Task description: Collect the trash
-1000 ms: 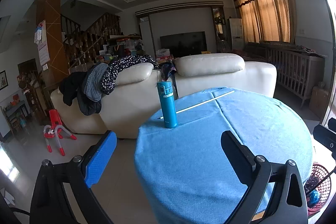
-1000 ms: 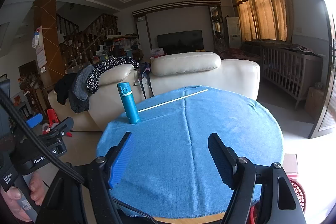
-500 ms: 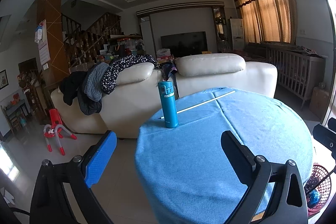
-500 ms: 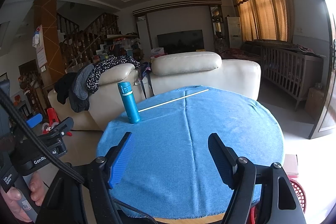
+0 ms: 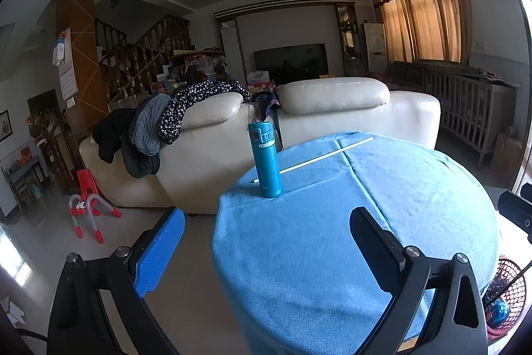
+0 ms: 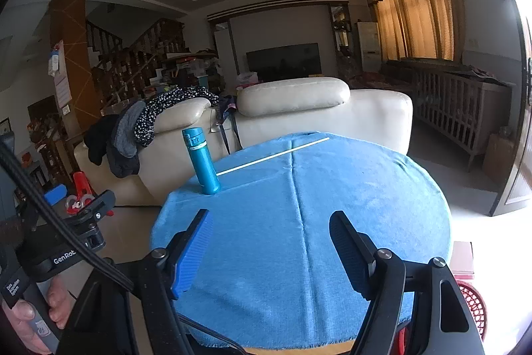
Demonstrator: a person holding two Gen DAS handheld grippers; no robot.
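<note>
Thin white stick (image 6: 272, 156) flat on blue tablecloth (image 6: 332, 205), far side, one end just behind teal bottle (image 6: 202, 161). Probably light, stiff, prone to rolling; best pinched mid-length, clear of bottle. Left gripper (image 5: 266, 242) and right gripper (image 6: 271, 238) both wide apart, holding nothing, near table's front edge.

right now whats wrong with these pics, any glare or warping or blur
Left wrist view: fisheye bends the ceiling and the table, black corners, glare blows out the right edge beside the red basket. Right wrist view: same warp, the doorway at right washed out white, the bottle leaning; both views sharp, no motion blur.
</note>
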